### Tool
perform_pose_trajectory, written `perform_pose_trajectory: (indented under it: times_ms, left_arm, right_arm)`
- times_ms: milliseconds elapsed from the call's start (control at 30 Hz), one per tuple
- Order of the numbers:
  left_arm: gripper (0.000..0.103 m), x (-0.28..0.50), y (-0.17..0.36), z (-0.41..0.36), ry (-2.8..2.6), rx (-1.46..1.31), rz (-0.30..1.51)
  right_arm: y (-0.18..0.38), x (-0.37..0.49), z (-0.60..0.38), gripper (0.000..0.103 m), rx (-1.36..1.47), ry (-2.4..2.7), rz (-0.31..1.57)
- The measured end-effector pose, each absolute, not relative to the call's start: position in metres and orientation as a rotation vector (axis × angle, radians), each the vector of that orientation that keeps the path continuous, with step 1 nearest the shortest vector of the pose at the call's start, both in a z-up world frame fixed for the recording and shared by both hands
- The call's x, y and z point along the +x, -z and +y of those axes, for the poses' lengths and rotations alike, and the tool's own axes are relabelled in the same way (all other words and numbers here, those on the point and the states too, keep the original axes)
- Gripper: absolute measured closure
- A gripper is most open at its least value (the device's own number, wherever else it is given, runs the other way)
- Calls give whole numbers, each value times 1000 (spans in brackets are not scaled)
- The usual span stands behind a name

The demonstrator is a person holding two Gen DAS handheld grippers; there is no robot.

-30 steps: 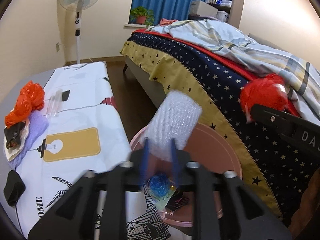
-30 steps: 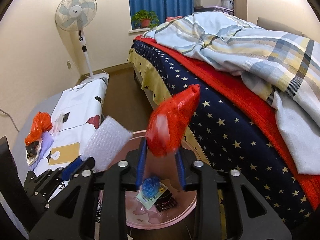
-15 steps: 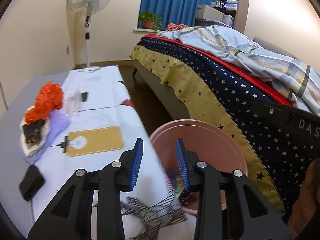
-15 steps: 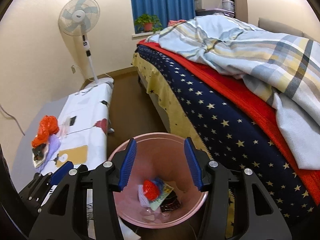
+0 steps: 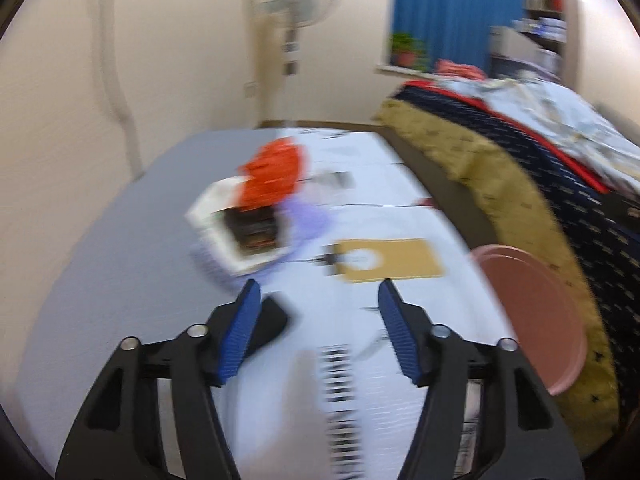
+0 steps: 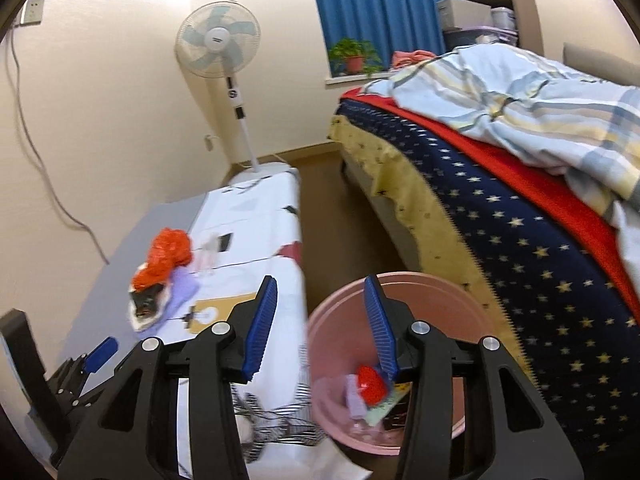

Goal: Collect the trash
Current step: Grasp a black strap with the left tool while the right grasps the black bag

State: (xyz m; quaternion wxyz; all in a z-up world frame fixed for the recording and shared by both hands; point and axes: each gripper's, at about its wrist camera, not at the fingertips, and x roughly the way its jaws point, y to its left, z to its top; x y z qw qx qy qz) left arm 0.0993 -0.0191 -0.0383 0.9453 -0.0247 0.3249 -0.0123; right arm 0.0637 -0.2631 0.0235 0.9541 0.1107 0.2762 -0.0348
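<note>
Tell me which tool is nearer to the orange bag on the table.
Left. The left tool is open over the table, pointing toward the orange bag. The right tool is open beside the table, above the pink bin.

Walls: plain cream plaster wall (image 6: 120,92), white socket plate (image 6: 31,12) high on the left.
Floor: brown wooden floor (image 6: 324,208).
Window: blue pleated curtain (image 6: 376,12), green potted plant (image 6: 354,56) on the sill.
Furniture: white pedestal fan (image 6: 218,46); bed with star-patterned navy cover (image 6: 532,248) and pale plaid duvet (image 6: 532,100); long table under a white printed cloth (image 6: 256,240).
</note>
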Motion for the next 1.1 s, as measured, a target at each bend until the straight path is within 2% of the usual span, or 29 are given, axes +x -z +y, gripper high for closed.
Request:
perform_pose_trajectory:
  times_ms: [167, 433, 500, 567, 600, 1100]
  left_arm:
    - [39, 109, 54, 10, -50, -102, 733]
    - [40, 120, 76, 17, -24, -150, 815]
    - [55, 120, 77, 18, -17, -158, 820]
    - [77, 119, 78, 21, -8, -175, 826]
    - [79, 119, 78, 22, -11, -179, 827]
    - [80, 111, 69, 59, -249, -256, 748]
  right_arm:
    - [-22, 70, -246, 58, 229, 22, 564]
    - [-17, 84, -219, 58, 224, -39, 575]
    - [-15, 89, -210, 58, 219, -62, 579]
    - [-13, 93, -203, 58, 217, -85, 583]
    - [-11, 96, -197, 58, 214, -104, 585]
    - [26, 149, -121, 63, 226, -312, 666]
